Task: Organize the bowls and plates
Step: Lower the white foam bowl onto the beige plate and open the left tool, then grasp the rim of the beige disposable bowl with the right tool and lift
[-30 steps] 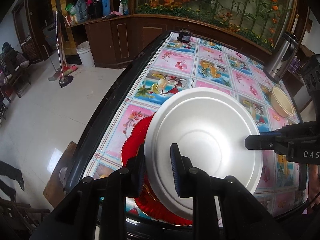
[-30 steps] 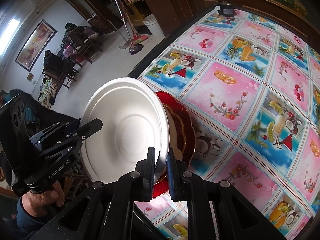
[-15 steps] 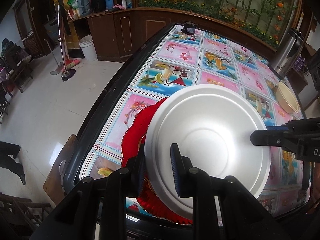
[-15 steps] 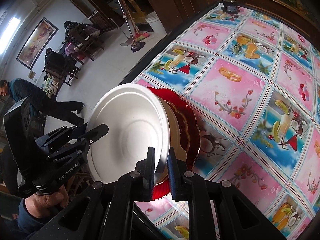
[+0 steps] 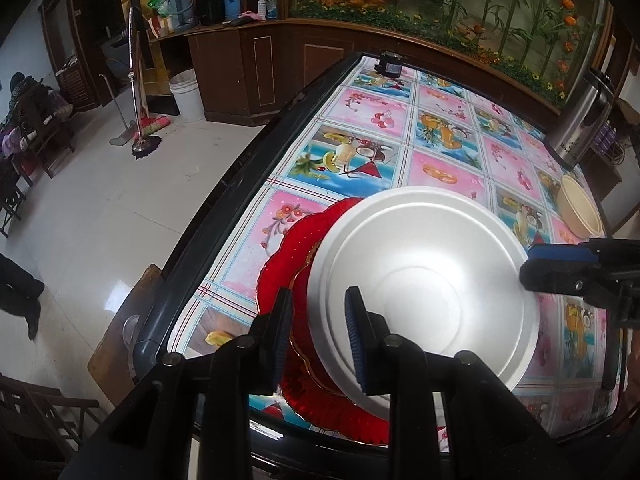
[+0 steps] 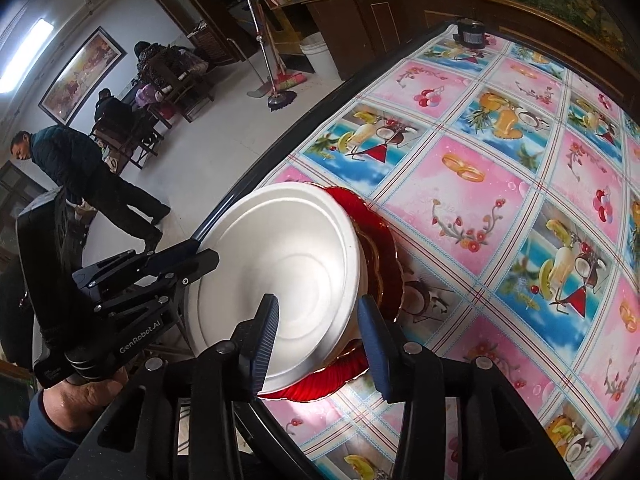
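Under both my claws spreads the table [image 5: 448, 128], its cloth a grid of pink and blue squares printed with fruit, drinks and flowers, edged by a dark rim. Near its close edge sits the stack I am working on: a red scalloped plate [image 5: 280, 264] at the bottom, a second red plate with a gold rim [image 5: 304, 344] on it, and on top a white bowl [image 5: 424, 272] sitting upright, its wide stepped rim and round base ring bright under the light. In the right wrist view the same white bowl [image 6: 288, 264] covers most of the red plates, which peek out along its far side.

My left gripper [image 5: 318, 334] straddles the bowl's near rim; its jaws have just been opening, and a gap shows between each pad and the rim, so it no longer pinches. My right gripper [image 6: 320, 344] straddles the opposite side of the rim; its jaws have just been opening too, wider, with clear space on both sides of the rim.

Far across the table stand a steel kettle [image 5: 580, 120], a cream bowl [image 5: 578, 210] just in front of it, and a small dark object [image 5: 390, 64] at the far end.
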